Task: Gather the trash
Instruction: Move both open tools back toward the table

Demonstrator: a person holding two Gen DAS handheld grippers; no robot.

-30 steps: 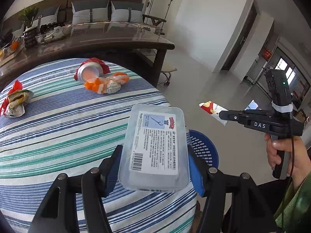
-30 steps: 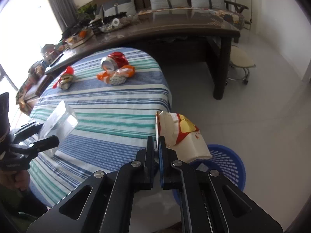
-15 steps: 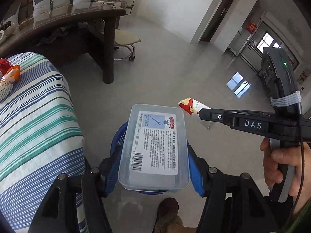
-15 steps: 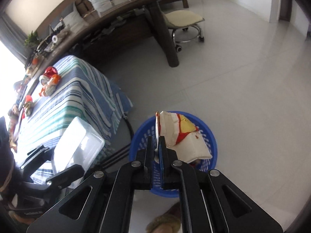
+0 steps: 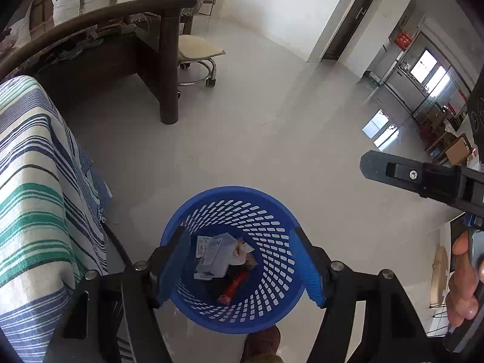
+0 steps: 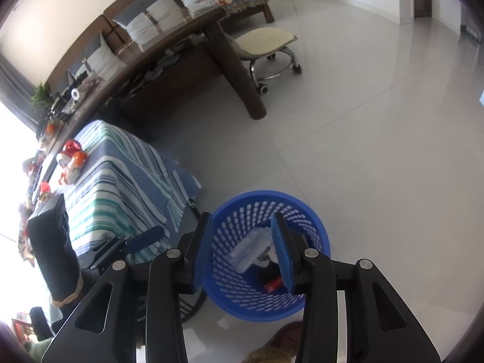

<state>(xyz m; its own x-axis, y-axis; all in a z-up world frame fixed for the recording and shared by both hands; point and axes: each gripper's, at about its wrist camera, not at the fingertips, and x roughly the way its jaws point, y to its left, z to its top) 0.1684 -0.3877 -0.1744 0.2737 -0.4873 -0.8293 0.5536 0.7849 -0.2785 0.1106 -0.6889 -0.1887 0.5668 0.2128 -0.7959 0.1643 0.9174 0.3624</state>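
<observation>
A blue perforated trash basket point(image 5: 273, 211) stands on the floor beside the striped table. Inside it lie a clear plastic box point(image 5: 213, 254), a crumpled snack wrapper point(image 5: 242, 249) and a red piece point(image 5: 233, 287). My left gripper point(image 5: 242, 264) is open and empty right above the basket. My right gripper point(image 6: 243, 252) is also open and empty above the basket point(image 6: 299, 208), with the plastic box point(image 6: 251, 249) below it. The right gripper also shows at the right of the left wrist view point(image 5: 423, 178). A red can point(image 6: 68, 151) and orange wrappers point(image 6: 75, 163) lie on the table.
The table with the blue-green striped cloth point(image 5: 33, 187) stands left of the basket. A dark wooden desk point(image 5: 121, 9) and a wheeled stool point(image 5: 198, 51) stand behind. Pale tiled floor point(image 5: 272, 121) spreads to the right. My shoe point(image 5: 263, 345) is at the basket's near side.
Both grippers opened over the basket. The plastic box dropped from the left one and the snack wrapper from the right one; both now lie in the basket.
</observation>
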